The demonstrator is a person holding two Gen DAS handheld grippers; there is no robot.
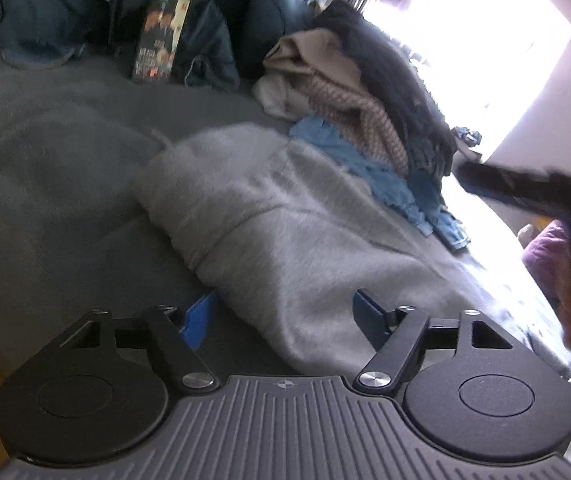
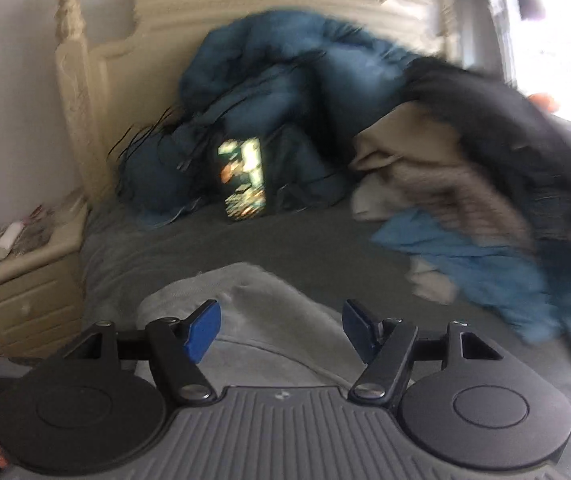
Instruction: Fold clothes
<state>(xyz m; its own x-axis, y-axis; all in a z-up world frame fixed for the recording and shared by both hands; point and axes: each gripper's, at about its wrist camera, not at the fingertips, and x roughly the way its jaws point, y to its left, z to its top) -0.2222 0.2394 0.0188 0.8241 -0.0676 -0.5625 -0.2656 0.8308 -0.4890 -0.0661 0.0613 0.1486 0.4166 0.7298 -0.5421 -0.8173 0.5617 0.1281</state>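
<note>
Bed: a grey blanket [image 1: 45, 152] covers it; a carved cream headboard [image 2: 97, 60] stands at the far end, seen from the right wrist camera.
Blue bedding: a dark blue heap [image 2: 269, 92] is bunched against the headboard, with a lit phone [image 2: 243, 178] propped against it.
Clothes pile: a black garment [image 1: 389, 68], a tan one [image 1: 309, 52] and a crumpled blue one [image 1: 385, 184] lie heaped on the window side of the bed; motion blur makes it hard to tell where one ends and the next starts.
Grey sweatshirt: the sweatshirt [image 1: 285, 220] lies folded on the blanket, just beside the pile and directly ahead of both grippers.
Nightstand: a cream nightstand [image 2: 25, 280] with clutter on top stands beside the bed.
Left gripper: the left gripper [image 1: 281, 320] is spread wide above the sweatshirt's near end, holding nothing.
Right gripper: the right gripper [image 2: 281, 330] is also spread wide over the sweatshirt, nothing between its blue pads [image 2: 203, 332].
</note>
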